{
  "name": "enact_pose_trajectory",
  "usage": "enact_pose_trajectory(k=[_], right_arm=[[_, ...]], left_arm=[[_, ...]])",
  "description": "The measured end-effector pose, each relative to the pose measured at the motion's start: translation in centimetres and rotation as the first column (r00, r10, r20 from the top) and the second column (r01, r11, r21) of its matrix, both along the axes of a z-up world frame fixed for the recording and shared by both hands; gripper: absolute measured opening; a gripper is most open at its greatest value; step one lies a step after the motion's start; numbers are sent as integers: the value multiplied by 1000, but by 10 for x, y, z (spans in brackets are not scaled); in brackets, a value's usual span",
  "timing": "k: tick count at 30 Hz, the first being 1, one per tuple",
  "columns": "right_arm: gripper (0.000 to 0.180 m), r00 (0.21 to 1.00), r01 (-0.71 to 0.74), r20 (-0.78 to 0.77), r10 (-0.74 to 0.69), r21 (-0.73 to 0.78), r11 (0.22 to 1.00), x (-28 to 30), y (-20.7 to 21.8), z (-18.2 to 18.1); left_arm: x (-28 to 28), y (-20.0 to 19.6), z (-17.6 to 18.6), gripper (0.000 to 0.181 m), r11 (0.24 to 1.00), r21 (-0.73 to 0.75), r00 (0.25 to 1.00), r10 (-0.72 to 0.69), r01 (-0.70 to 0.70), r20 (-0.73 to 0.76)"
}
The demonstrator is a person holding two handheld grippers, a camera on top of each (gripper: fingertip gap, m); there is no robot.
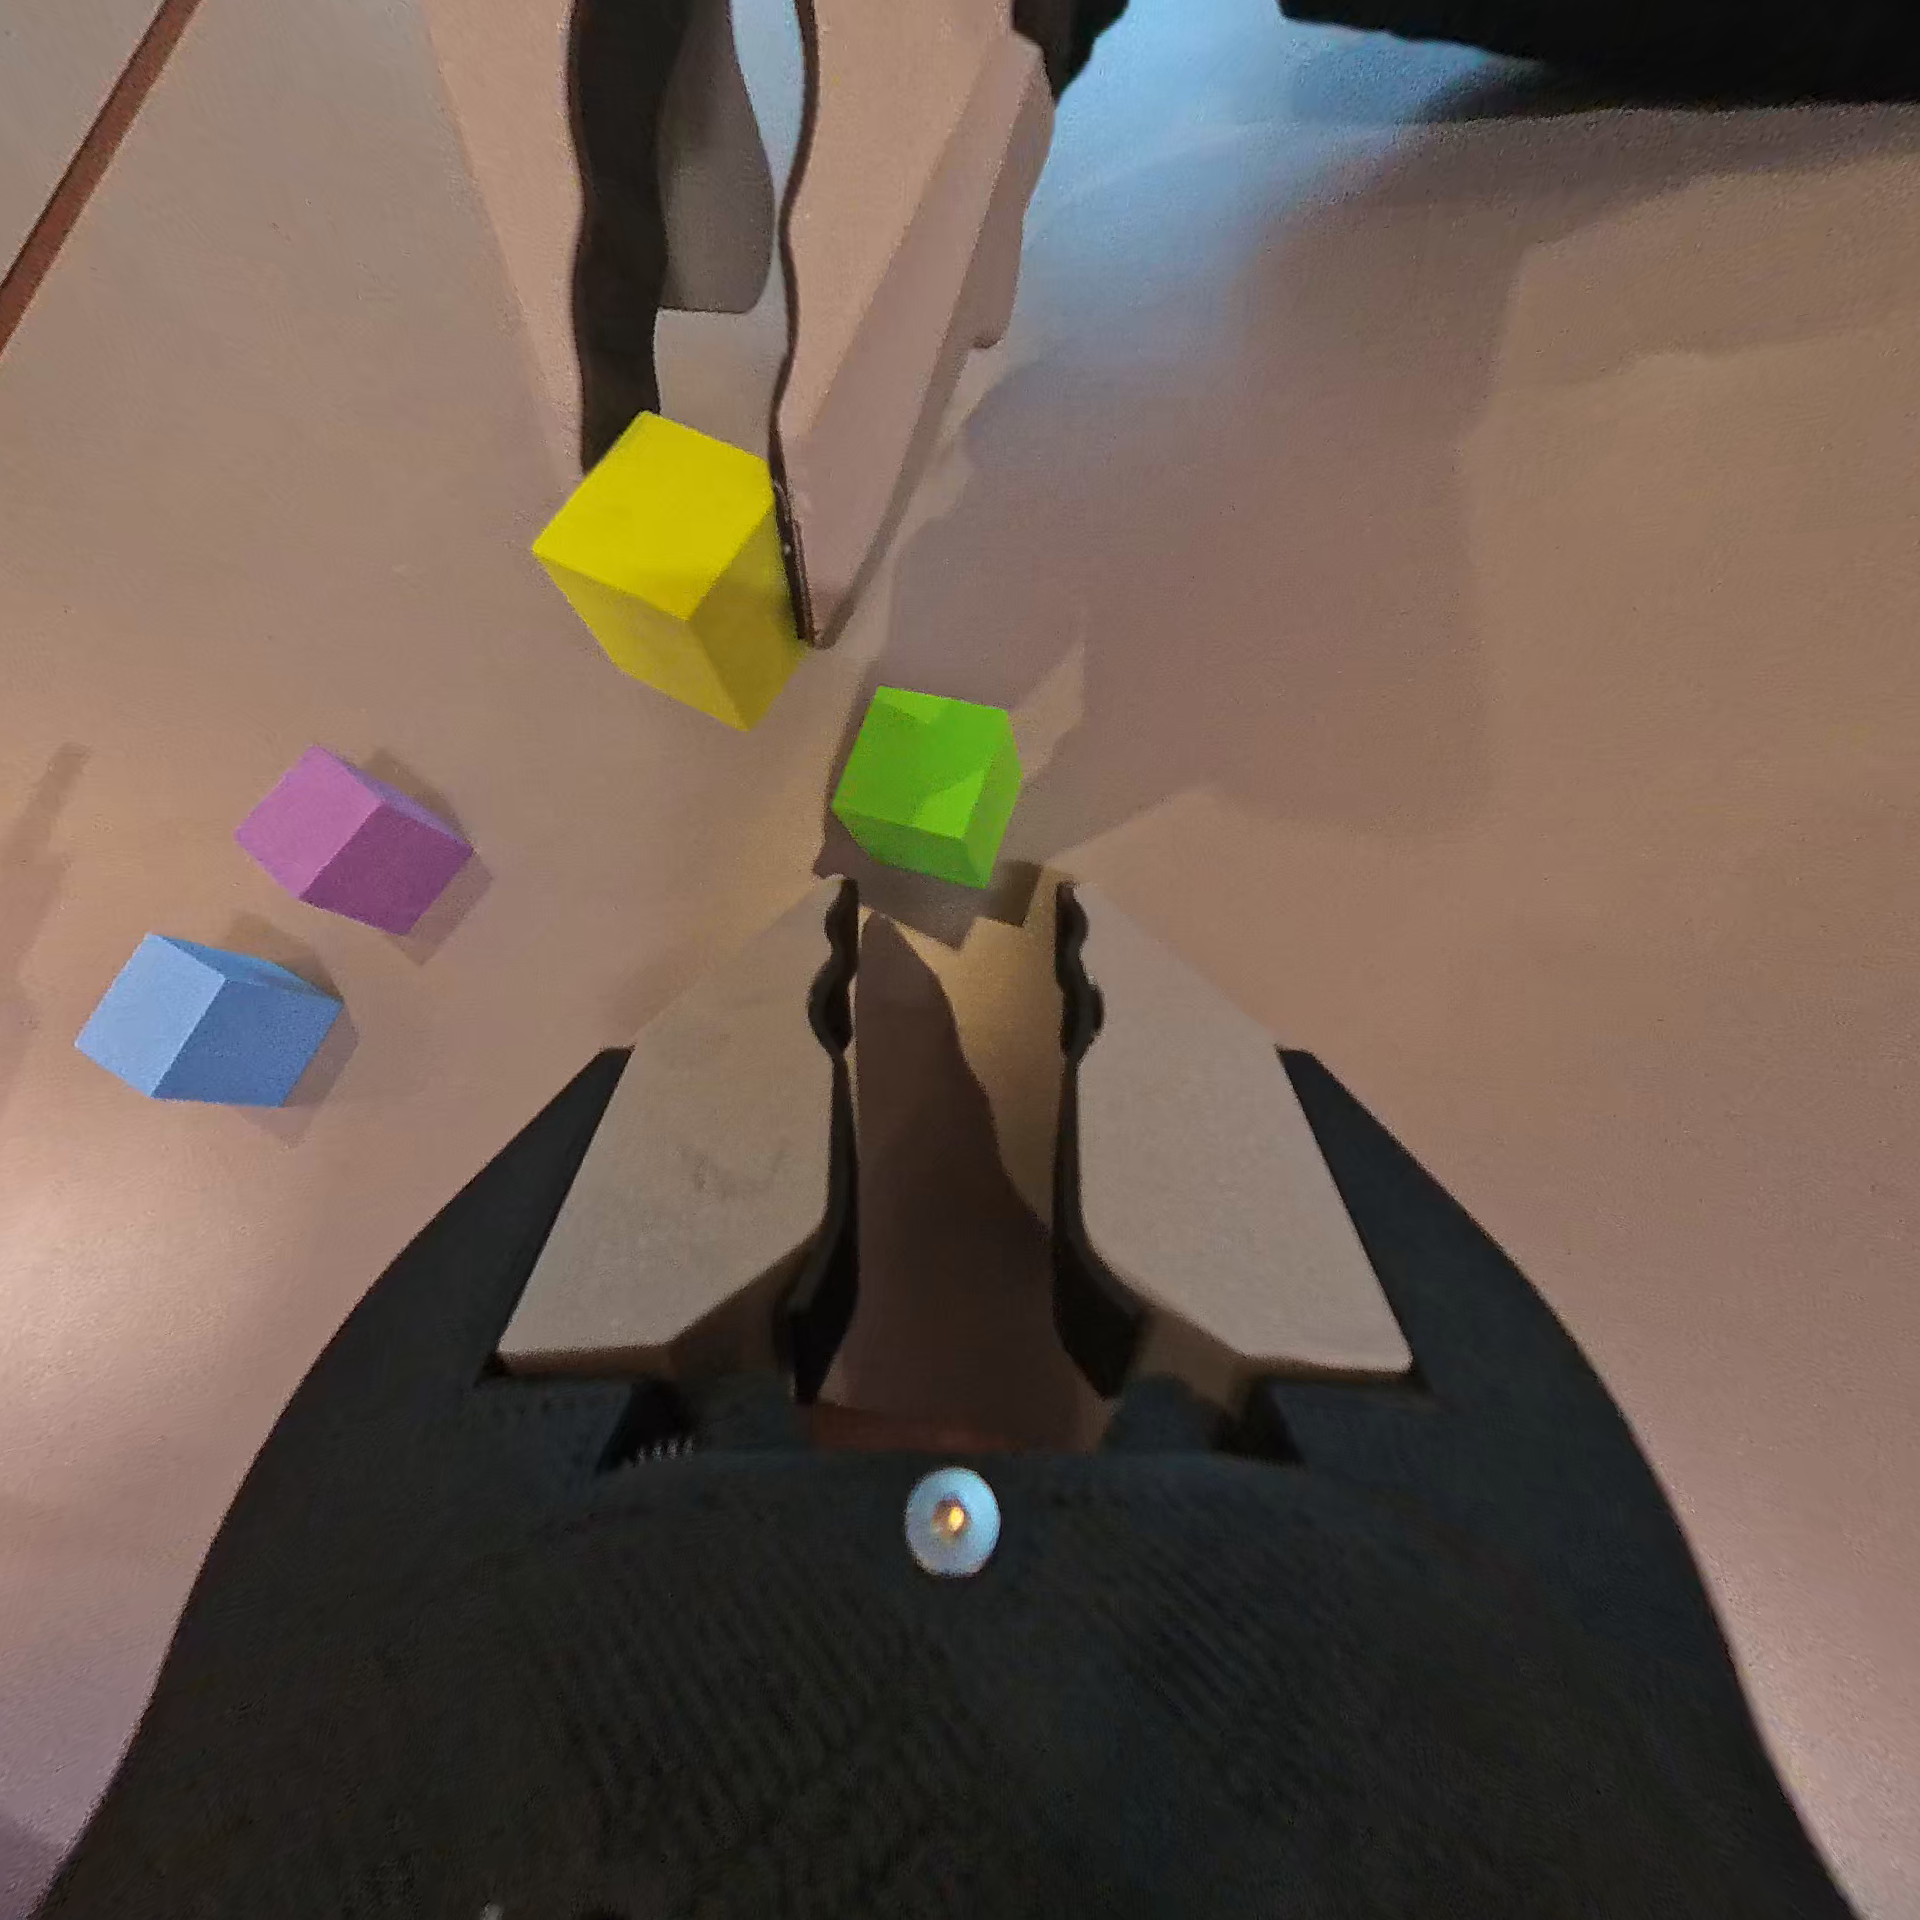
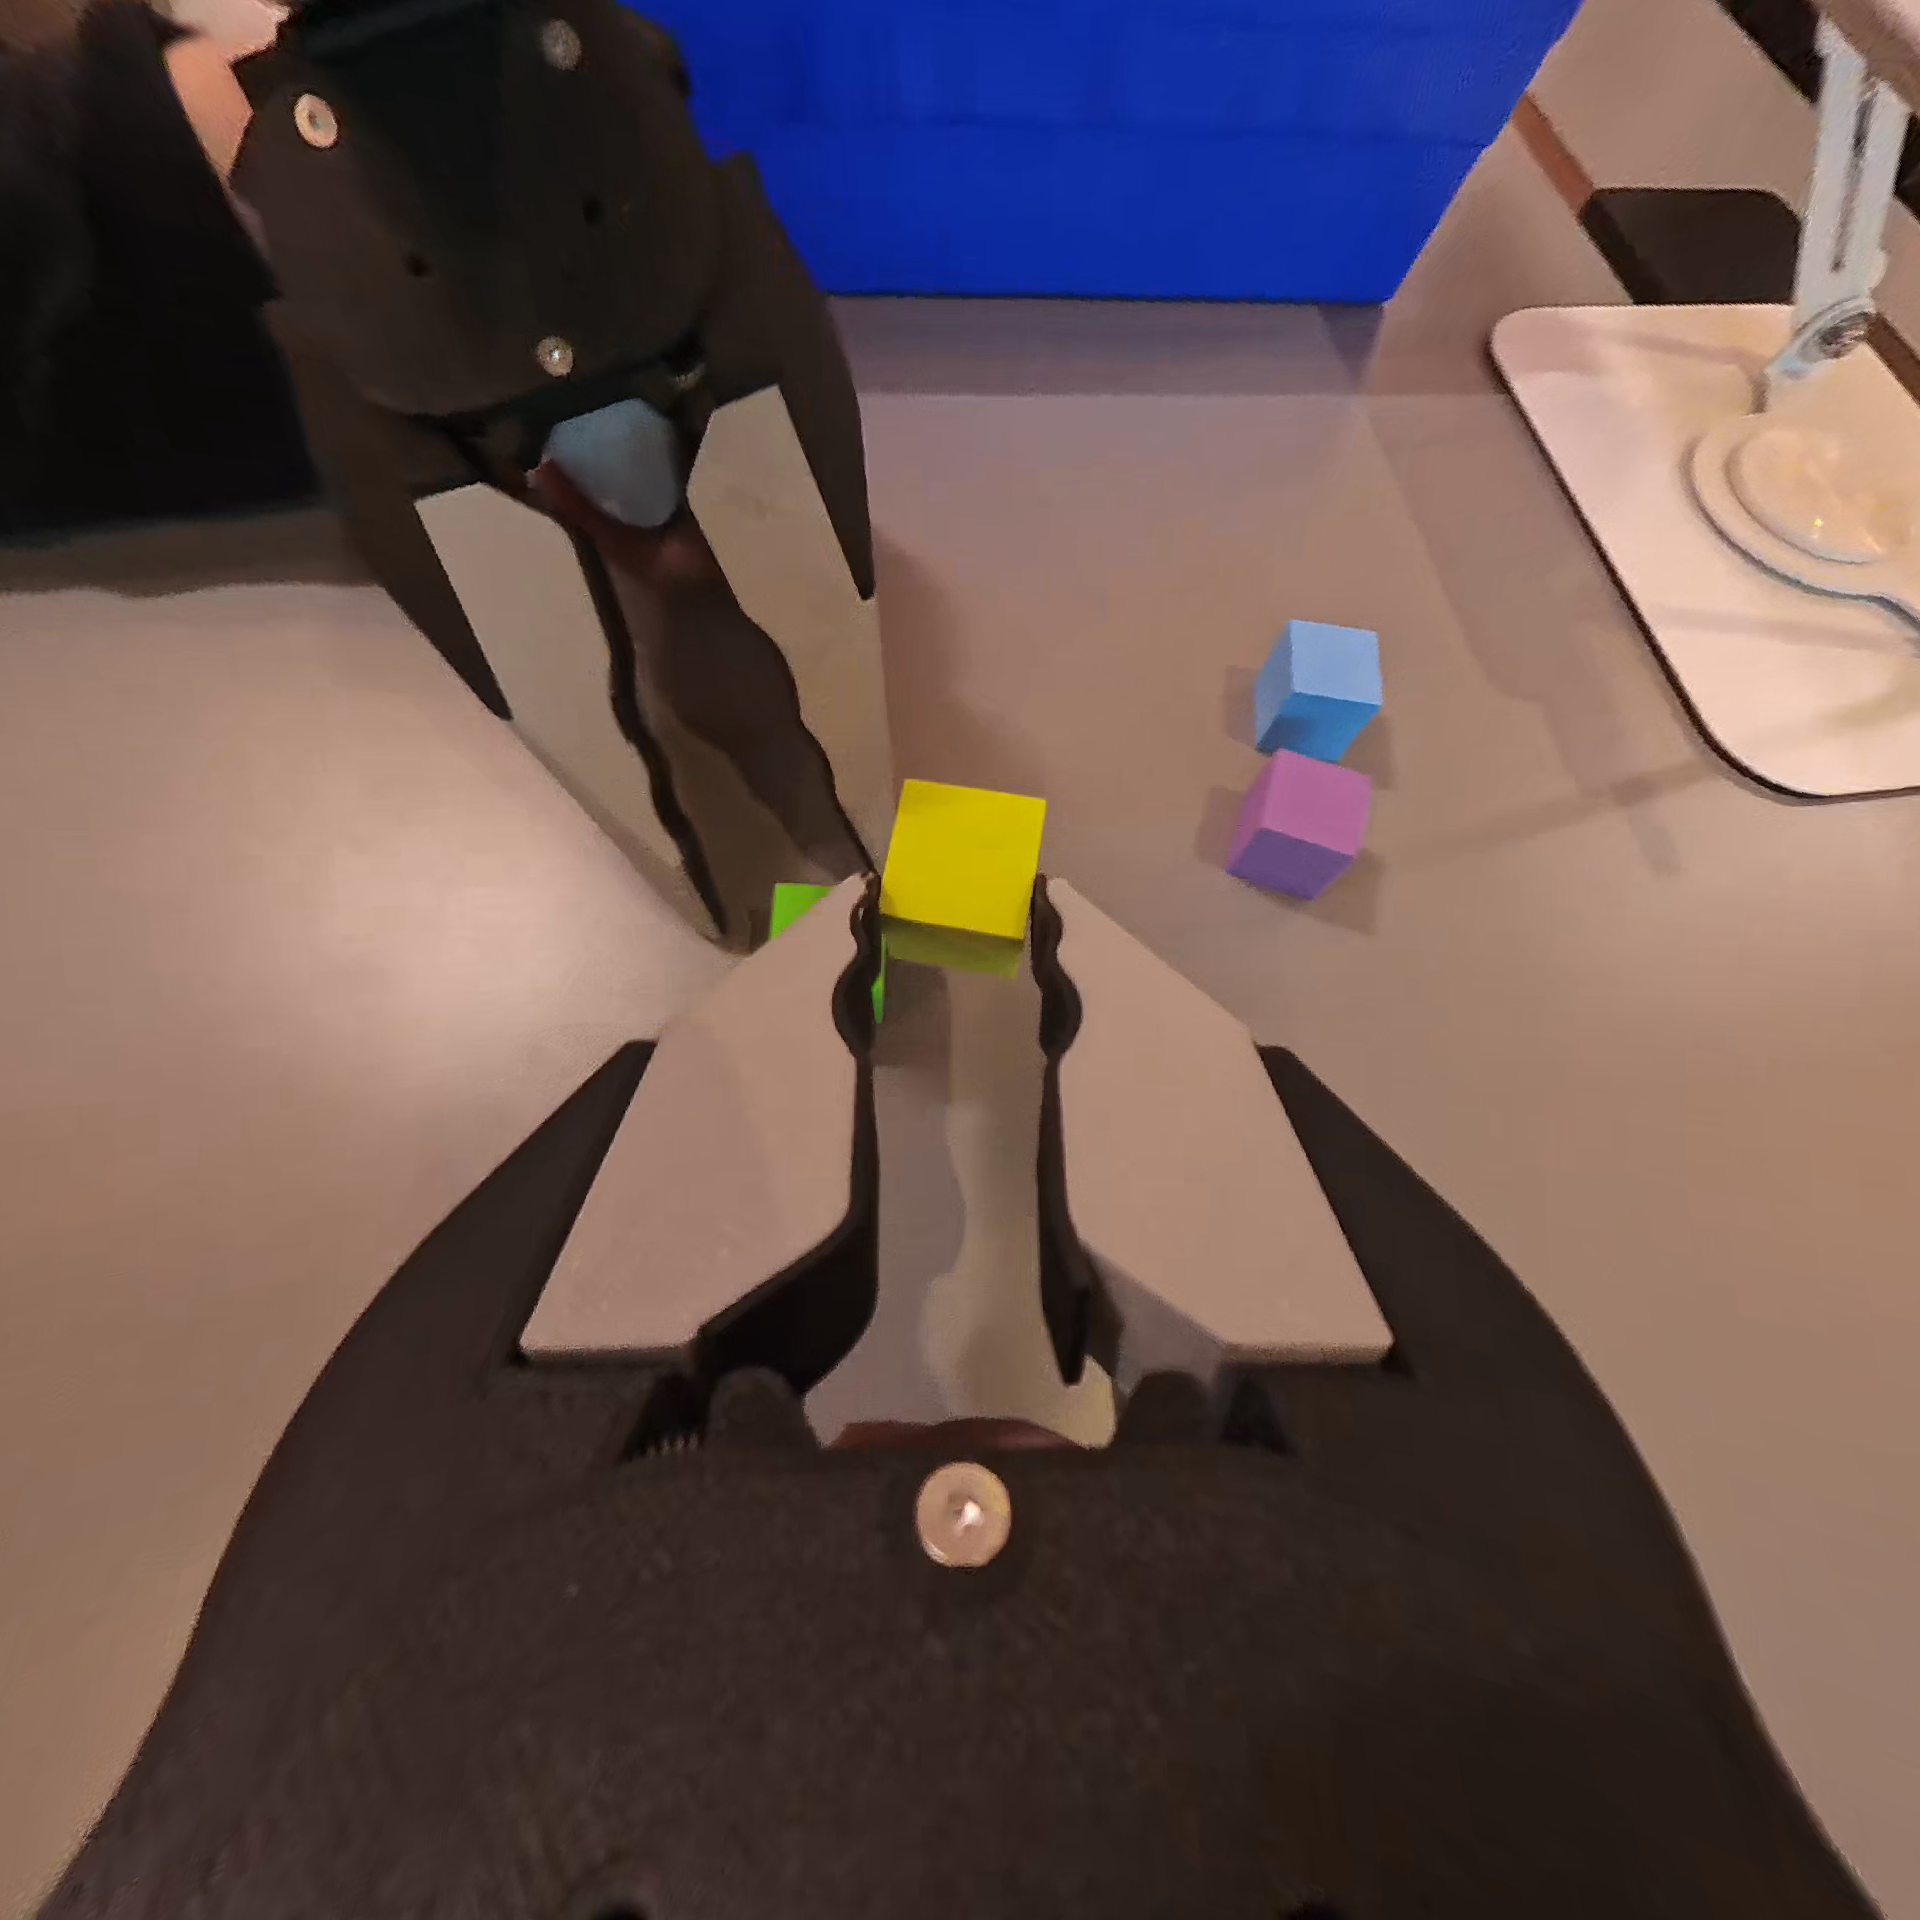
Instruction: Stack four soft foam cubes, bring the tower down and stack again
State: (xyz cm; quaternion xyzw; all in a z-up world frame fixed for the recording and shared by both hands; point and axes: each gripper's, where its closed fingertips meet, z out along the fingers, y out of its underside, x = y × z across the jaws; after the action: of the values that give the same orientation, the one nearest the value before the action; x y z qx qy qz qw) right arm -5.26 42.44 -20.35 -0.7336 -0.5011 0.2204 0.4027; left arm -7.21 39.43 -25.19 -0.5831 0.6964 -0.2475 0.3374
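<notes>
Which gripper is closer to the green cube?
Left. The left gripper hovers with its open fingers just short of the green cube; the right gripper holds the yellow cube beside it.

Right gripper jaws clamped; left gripper jaws parted.

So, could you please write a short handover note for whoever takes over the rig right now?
Right gripper: shut on the yellow cube, held in the air close to the green cube.
Left gripper: open and holding nothing, its tips just short of the green cube.
Green cube sits on the table. Purple cube and blue cube lie side by side on the table, off to one side, unstacked.
Done: yellow picked up; no tower stands.
Left: probably set yellow on green, then add purple and blue, knock the tower down and restack.
</notes>
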Motion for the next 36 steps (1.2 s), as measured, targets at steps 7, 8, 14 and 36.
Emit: enact_pose_trajectory(k=[7,8,14,36], right_arm=[[26,998,-6,68,4,21,1000,-2,-5,-5],[26,998,-8,70,7,17,1000,-3,-5,-6],[26,997,-26,73,26,9,1000,-4,-8,-8],[26,964,-249,100,246,13,968,-7,-33,-13]], left_arm=[[-1,-10,-1,17,999,33,999,-39,39,-8],[-1,-11,-1,15,999,34,999,-42,42,-8],[1,-16,-1,16,998,37,998,-60,60,-7],[-7,-12,-2,26,995,-94,1000,13,-14,-20]])
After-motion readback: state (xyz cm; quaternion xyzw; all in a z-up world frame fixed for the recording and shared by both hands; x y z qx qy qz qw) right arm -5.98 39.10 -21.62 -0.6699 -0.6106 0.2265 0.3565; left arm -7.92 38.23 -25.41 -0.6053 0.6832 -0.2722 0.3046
